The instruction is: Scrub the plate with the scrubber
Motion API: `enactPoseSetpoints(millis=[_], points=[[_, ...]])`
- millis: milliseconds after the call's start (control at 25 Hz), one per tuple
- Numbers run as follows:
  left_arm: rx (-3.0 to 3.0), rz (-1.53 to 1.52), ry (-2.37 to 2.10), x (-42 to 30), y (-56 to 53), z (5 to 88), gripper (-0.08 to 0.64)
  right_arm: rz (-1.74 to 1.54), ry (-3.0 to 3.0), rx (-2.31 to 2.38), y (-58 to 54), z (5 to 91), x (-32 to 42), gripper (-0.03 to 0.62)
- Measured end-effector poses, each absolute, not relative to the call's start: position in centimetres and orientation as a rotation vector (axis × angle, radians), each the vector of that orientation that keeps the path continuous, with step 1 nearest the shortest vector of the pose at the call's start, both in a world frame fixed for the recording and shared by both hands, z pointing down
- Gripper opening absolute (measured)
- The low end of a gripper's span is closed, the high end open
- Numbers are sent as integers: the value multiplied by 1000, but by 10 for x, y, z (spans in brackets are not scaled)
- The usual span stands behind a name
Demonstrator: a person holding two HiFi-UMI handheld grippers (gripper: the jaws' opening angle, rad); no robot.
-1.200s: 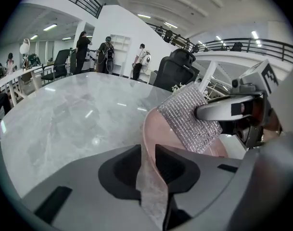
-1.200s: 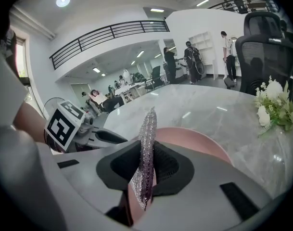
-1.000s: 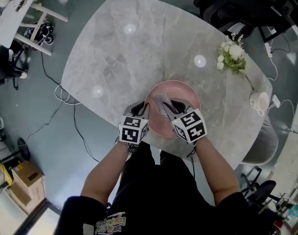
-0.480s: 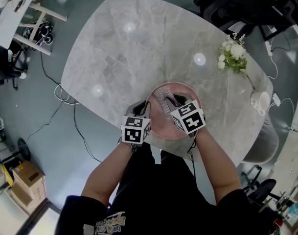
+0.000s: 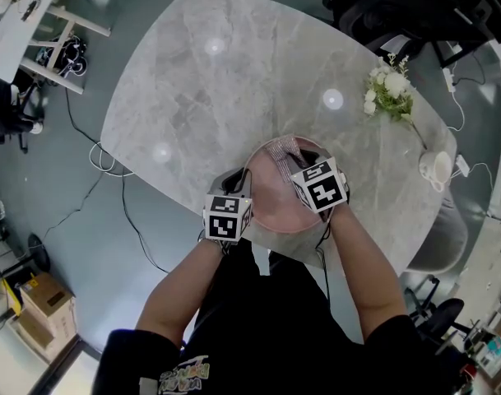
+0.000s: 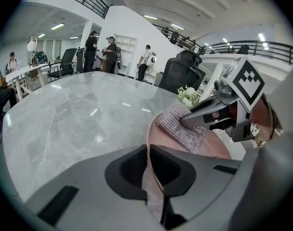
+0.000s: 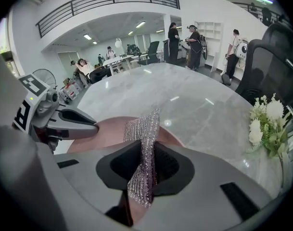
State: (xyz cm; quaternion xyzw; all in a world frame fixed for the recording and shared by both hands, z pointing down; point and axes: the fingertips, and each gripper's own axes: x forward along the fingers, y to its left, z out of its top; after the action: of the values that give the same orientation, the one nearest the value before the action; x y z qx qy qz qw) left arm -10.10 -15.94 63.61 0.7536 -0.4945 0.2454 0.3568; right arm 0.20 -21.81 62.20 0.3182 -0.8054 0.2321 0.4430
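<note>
- Left gripper view: the left gripper [image 6: 149, 153] has its jaws almost together, clamped on the near rim of the pink plate [image 6: 149, 129]. They have just been closing on that rim.
- Right gripper view: the right gripper [image 7: 145, 150] pinches the silvery mesh scrubber [image 7: 146, 124] tight. The scrubber's free end lies over the plate's far part.
- The plate sits at the near edge of the grey marble table [image 5: 209, 89].
- White flowers [image 5: 388, 89] and a white cup [image 5: 435, 169] stand well apart, off to the right.
</note>
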Motion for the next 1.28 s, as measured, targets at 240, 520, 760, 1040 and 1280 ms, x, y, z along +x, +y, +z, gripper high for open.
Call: enactPoseSetpoints(millis=[240,520,760,1040,1280], points=[[1947,628,-1287,-102,-159,636,31,587,-1964,850,-226,621,22,81],[1950,629,-1294,-102,-158,636,31,573,-1936,895,-228,618,42,80],[1949,631,-1302,-101,-158,636,31,560,-1904,936,-225,615,68,80],[1945,626,-1317,-101,-158,637,31,551,-1873,978,-214,611,96,80],[1943,623,-1333,-102,-157,636,31,555,-1862,1001,-200,608,112,78]])
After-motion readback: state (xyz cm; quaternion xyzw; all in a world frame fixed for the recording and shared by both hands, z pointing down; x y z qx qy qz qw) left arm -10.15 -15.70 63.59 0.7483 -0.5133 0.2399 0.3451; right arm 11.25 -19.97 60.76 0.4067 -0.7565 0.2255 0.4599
